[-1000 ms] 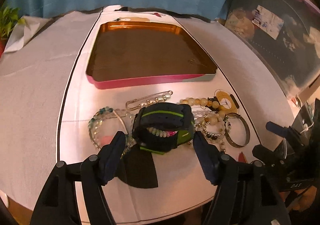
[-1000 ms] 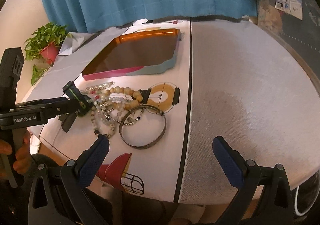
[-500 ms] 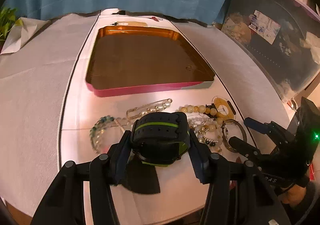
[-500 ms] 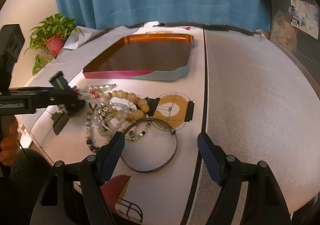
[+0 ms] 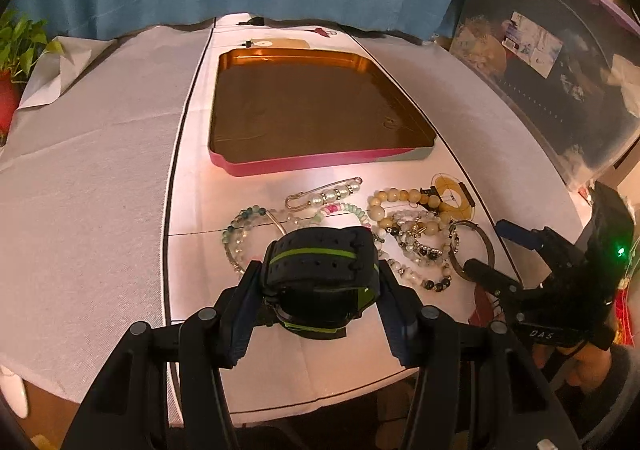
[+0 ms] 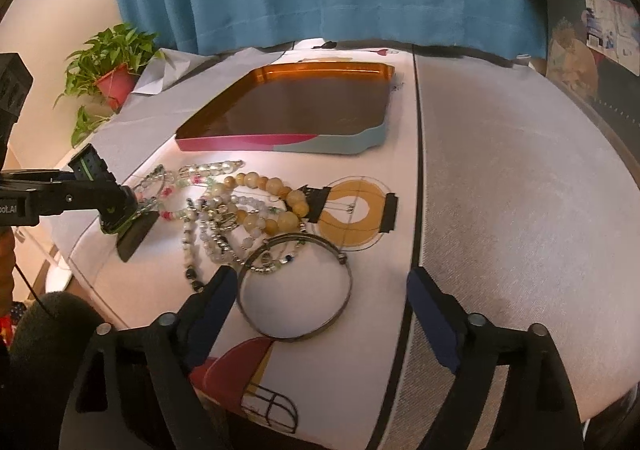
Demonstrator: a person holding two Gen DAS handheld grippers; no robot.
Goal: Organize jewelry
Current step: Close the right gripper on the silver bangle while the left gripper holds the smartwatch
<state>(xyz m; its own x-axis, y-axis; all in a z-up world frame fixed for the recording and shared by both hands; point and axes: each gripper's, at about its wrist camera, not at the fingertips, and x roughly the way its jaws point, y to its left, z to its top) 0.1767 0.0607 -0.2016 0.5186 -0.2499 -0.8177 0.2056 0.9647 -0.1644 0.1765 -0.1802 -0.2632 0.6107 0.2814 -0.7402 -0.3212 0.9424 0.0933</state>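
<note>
Left claw (image 5: 320, 286) pinches a black watch (image 5: 320, 274) with a green stripe, both pads against its strap; the watch sits at 6 o'clock of the tray (image 5: 320, 166), nearer than the loose jewelry (image 5: 404, 226). Right claw (image 6: 320, 298) has just been opening and stands spread, pads pressing on nothing, with the metal bangle (image 6: 296, 290) on the tabletop (image 6: 520, 210) between them. Tray at 12 o'clock of the bead heap. Legible writing: "DAS" on the right claw's body (image 5: 540, 334); partial letters on the left unit, unreadable in full.
</note>
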